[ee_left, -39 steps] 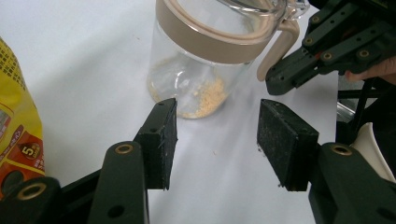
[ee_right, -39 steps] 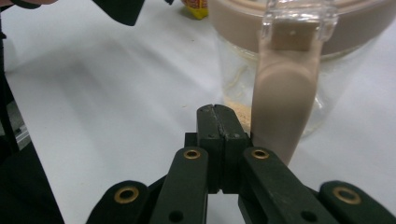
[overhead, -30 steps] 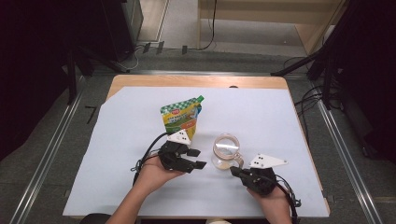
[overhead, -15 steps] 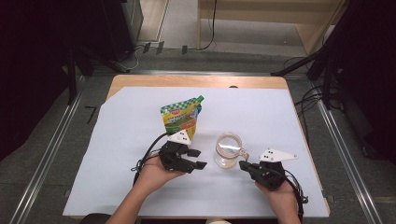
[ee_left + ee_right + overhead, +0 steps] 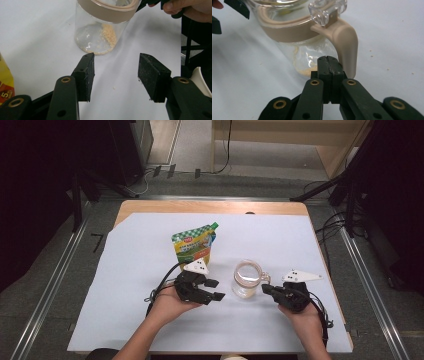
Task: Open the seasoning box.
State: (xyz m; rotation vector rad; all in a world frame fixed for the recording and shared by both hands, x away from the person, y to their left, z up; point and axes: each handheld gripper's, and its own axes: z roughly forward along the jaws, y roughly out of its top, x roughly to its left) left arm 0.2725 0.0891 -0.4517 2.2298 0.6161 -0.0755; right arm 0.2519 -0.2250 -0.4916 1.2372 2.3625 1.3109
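Note:
A clear glass jar (image 5: pixel 246 279) with a tan rim and a tan handle stands upright on the white sheet, a few pale granules at its bottom (image 5: pixel 110 35). My left gripper (image 5: pixel 217 289) lies just left of the jar, open, with nothing between its pads (image 5: pixel 116 75). My right gripper (image 5: pixel 266 289) is shut and empty. Its tips (image 5: pixel 329 61) sit close beside the jar's handle (image 5: pixel 345 42), on the jar's right. A yellow-green spouted pouch (image 5: pixel 194 244) stands behind the left gripper.
A white sheet (image 5: pixel 125 285) covers the wooden table (image 5: pixel 210 207), whose edges drop to the floor on all sides. A few crumbs (image 5: pixel 387 68) lie on the sheet near the jar. Dark stands and cables ring the table.
My right gripper has slid to the right and a little farther from the person, ending beside the jar's handle. The left gripper has stayed put.

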